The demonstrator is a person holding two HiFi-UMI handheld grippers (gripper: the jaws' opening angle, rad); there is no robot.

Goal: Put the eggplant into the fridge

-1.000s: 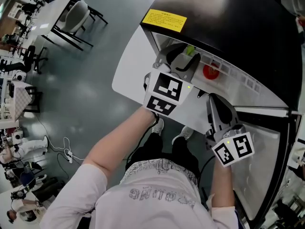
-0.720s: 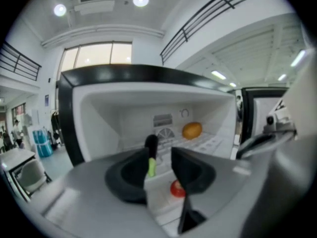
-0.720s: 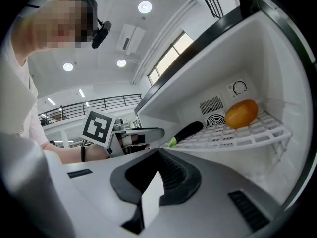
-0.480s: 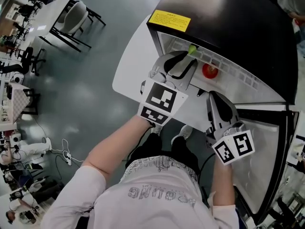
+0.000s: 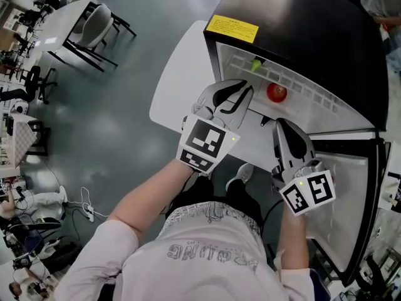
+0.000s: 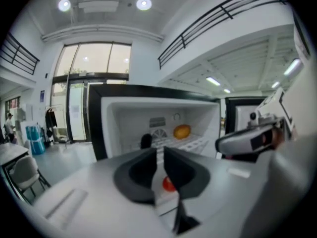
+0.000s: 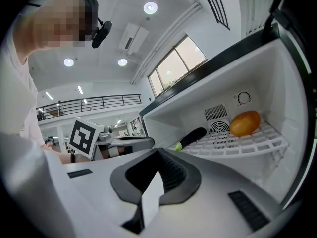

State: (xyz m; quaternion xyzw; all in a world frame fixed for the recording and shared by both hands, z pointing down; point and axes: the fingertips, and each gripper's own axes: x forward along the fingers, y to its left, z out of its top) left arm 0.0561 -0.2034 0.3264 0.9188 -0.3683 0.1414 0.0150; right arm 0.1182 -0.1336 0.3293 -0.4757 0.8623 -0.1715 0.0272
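The eggplant (image 7: 192, 136), dark with a green stem end (image 5: 255, 64), lies on the white wire shelf (image 7: 237, 142) in the open upper fridge compartment; the left gripper view shows it as a dark shape (image 6: 145, 141). My left gripper (image 5: 243, 95) hangs just outside the compartment, clear of the eggplant. Its jaws (image 6: 160, 153) are closing to a narrow gap with nothing between them. My right gripper (image 5: 285, 132) is lower and to the right, in front of the fridge, its jaws (image 7: 159, 155) shut and empty.
An orange fruit (image 7: 244, 123) sits at the back of the same shelf by the fan grille. A red tomato (image 5: 276, 93) lies on a lower level. The white upper door (image 5: 178, 74) swings out to the left, and a lower door (image 5: 351, 218) stands open at right.
My left gripper has drawn back out of the fridge toward the person and its jaws have narrowed. The eggplant stays on the shelf. The right gripper has hardly moved.
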